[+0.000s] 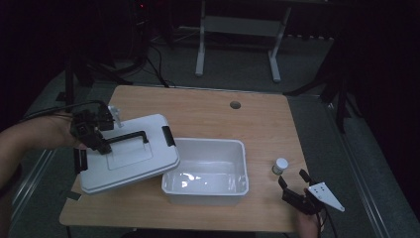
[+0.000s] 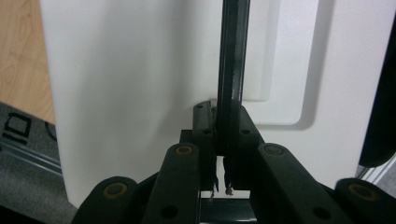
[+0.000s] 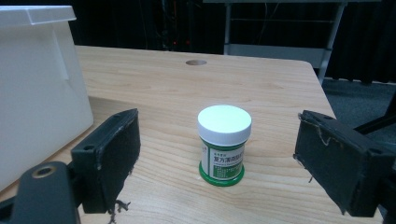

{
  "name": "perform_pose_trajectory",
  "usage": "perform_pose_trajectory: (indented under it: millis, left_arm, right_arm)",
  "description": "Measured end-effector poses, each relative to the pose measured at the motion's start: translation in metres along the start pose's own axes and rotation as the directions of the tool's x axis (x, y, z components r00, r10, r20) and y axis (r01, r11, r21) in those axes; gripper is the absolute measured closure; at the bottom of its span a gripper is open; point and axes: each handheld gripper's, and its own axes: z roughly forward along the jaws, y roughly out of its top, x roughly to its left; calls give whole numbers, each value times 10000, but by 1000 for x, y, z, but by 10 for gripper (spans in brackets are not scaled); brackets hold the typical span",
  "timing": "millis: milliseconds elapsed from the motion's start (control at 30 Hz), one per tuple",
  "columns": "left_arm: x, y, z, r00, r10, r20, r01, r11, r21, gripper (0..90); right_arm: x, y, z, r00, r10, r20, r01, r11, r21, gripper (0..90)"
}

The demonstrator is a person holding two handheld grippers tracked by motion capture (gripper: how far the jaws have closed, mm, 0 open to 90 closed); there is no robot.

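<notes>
1. Left gripper [image 1: 101, 141] clamps the black handle [image 1: 130, 136] of the white lid [image 1: 126, 158], which leans on the open bin [image 1: 208, 191].
2. Right gripper [image 3: 217, 158] stands wide, with the white-capped jar [image 3: 223, 144] upright on the table [image 3: 187, 93] ahead of its jaws.

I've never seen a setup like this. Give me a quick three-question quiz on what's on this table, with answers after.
1. True or false: the left gripper is clamped on the black handle of the white lid.
2. What stands ahead of the open right gripper: A) a mug, B) a small white-capped jar, C) a spoon?
3. Is anything visible inside the white bin?

Key: 1 true; 2 B; 3 no, it looks empty.
</notes>
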Motion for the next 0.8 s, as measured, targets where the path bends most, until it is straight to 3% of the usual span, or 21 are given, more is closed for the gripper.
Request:
perform_pose_trajectory:
  millis: [367,733,800]
  left_arm:
    - [13,-40,18,9960,-896,50,895,9957,218,836]
    - [25,-48,56,9927,-1192,178,1185,9923,367,836]
    - [31,-48,70,9905,-1356,240,1347,9903,347,836]
  right_arm:
    - [1,0,0,10000,-51,4,51,10000,26,138]
    - [2,0,1,10000,-92,11,92,9999,60,138]
    - [2,0,1,9999,-134,9,134,9999,77,139]
